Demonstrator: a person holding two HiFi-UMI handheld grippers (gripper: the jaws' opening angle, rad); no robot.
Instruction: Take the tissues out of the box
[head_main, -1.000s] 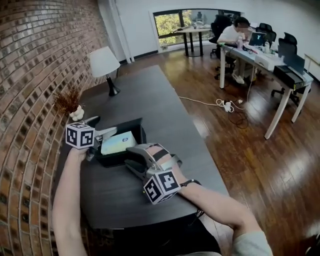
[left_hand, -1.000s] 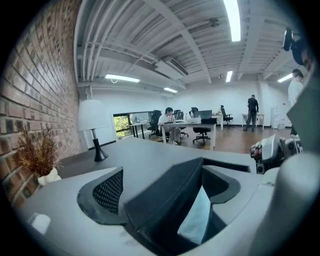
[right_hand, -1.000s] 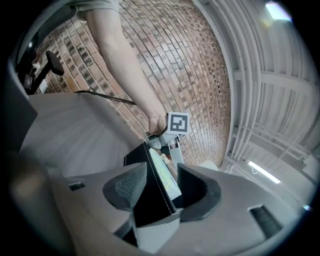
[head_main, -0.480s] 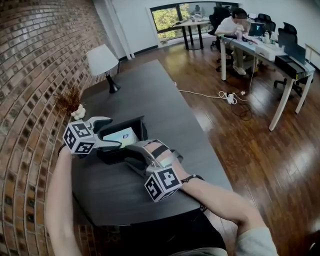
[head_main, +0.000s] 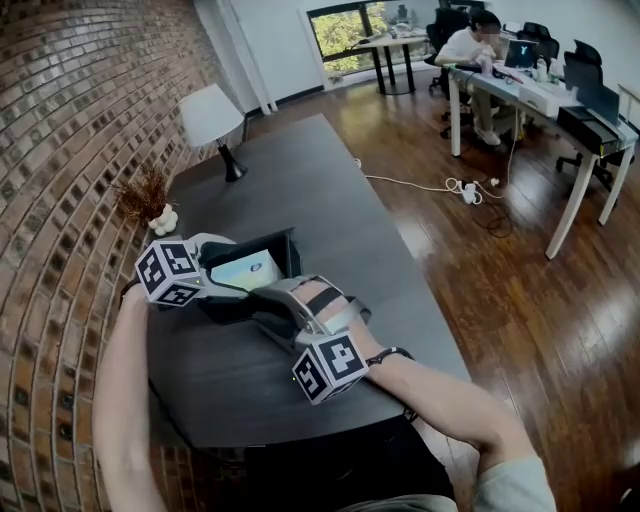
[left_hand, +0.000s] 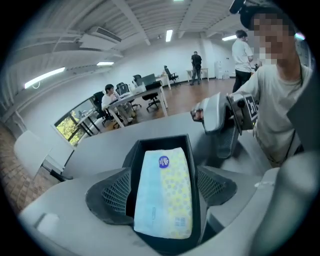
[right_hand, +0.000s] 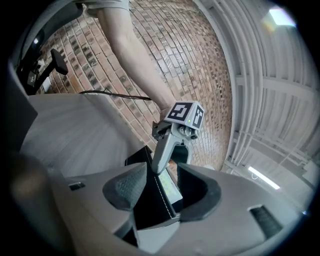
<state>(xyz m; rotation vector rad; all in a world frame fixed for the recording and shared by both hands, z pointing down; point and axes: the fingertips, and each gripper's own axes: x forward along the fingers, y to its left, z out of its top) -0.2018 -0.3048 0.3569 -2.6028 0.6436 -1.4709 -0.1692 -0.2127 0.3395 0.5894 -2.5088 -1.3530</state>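
Note:
A black open box (head_main: 286, 250) sits on the dark table (head_main: 330, 200), with a pale blue and yellow tissue pack (head_main: 248, 270) lying flat inside. My left gripper (head_main: 230, 268) reaches in from the left. In the left gripper view its jaws (left_hand: 164, 192) straddle the box's end (left_hand: 165, 140) and the pack (left_hand: 162, 165). They are closing, and the pads stand beside the walls without pressing. My right gripper (head_main: 268, 305) is at the box's near side. In the right gripper view it (right_hand: 161, 192) is shut on the box wall (right_hand: 144, 207).
A white lamp (head_main: 210, 118) stands at the table's far end. A dried plant (head_main: 143, 195) sits against the brick wall (head_main: 70, 150) on the left. The table's right edge drops to the wooden floor (head_main: 500, 280). A person sits at desks (head_main: 520, 85) far back.
My left gripper has swung in from the box's left side and now has its jaws around the box's end. The right gripper has stayed on the box.

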